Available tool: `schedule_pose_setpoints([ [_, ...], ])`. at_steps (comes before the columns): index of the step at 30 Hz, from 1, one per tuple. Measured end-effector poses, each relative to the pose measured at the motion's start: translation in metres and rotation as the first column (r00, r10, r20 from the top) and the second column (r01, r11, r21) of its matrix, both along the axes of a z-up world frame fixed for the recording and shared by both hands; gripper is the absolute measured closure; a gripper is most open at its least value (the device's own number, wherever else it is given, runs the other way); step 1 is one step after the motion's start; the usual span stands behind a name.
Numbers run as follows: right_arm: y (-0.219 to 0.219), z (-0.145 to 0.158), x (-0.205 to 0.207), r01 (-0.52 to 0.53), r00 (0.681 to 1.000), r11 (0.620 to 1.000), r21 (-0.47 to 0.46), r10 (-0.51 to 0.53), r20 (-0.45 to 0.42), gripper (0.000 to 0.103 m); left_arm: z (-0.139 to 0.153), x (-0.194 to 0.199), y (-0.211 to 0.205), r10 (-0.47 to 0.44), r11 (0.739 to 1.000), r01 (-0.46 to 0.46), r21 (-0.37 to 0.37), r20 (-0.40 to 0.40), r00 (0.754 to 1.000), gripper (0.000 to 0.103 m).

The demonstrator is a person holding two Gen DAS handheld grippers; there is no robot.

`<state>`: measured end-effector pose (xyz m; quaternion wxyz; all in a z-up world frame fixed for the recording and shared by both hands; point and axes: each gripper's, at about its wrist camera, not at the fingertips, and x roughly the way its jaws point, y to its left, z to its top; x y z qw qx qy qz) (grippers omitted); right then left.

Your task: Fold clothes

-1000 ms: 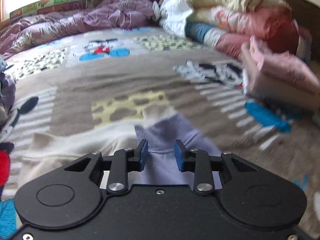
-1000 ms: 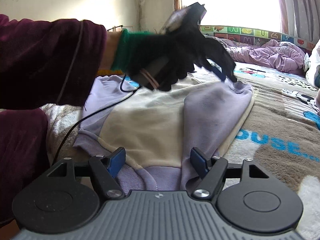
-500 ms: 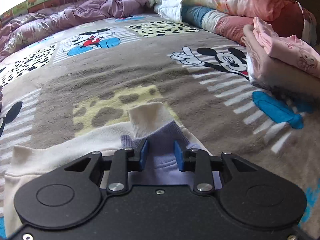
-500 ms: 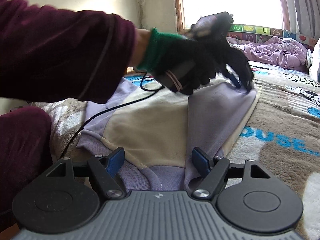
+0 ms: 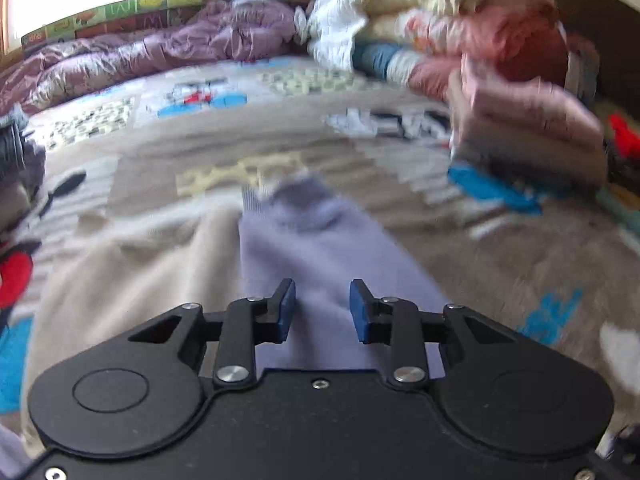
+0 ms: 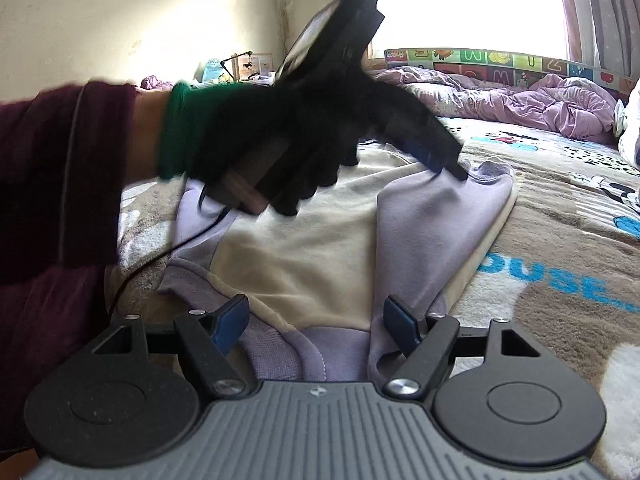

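Note:
A cream and lilac sweatshirt (image 6: 304, 248) lies flat on the bed. Its lilac sleeve (image 5: 320, 248) is folded across the cream body (image 5: 132, 272), with the cuff (image 6: 490, 170) at the far end. My left gripper (image 5: 322, 306) is open and empty, just above the sleeve. In the right wrist view the left gripper (image 6: 444, 160), held by a black-gloved hand, is near the cuff. My right gripper (image 6: 316, 322) is open wide and empty, over the sweatshirt's collar (image 6: 304, 356) at the near end.
The bed has a brown cartoon blanket (image 5: 360, 152). A folded pink pile (image 5: 528, 120) and stacked bedding (image 5: 440, 16) lie at the right. A crumpled purple duvet (image 6: 540, 100) lies along the far side by the window. The person's maroon sleeve (image 6: 60, 176) crosses the left.
My left gripper has opened wider, let go of the lilac cuff and lifted back from it. The sleeve stays folded on the body. My right gripper has not moved.

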<state>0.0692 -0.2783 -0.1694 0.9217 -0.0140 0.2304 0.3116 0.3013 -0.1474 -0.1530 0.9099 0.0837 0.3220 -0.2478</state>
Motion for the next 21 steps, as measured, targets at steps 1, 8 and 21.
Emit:
schedule_pose_setpoints([
  [1, -0.001, 0.0, 0.0, 0.0, 1.0, 1.0, -0.003, 0.0, 0.001, 0.029, -0.001, 0.0, 0.001, 0.004, 1.0, -0.004, -0.009, 0.001, 1.0, 0.073],
  [8, -0.005, 0.002, -0.006, -0.005, 1.0, 1.0, 0.004, 0.005, -0.001, 0.029, 0.016, -0.032, 0.011, 0.019, 0.996, -0.017, -0.083, 0.033, 0.999, 0.073],
  [21, -0.005, 0.007, -0.047, -0.017, 1.0, 1.0, 0.0, 0.017, -0.017, 0.03, 0.003, -0.112, -0.001, -0.077, 0.997, 0.077, 0.0, 0.047, 0.996, 0.073],
])
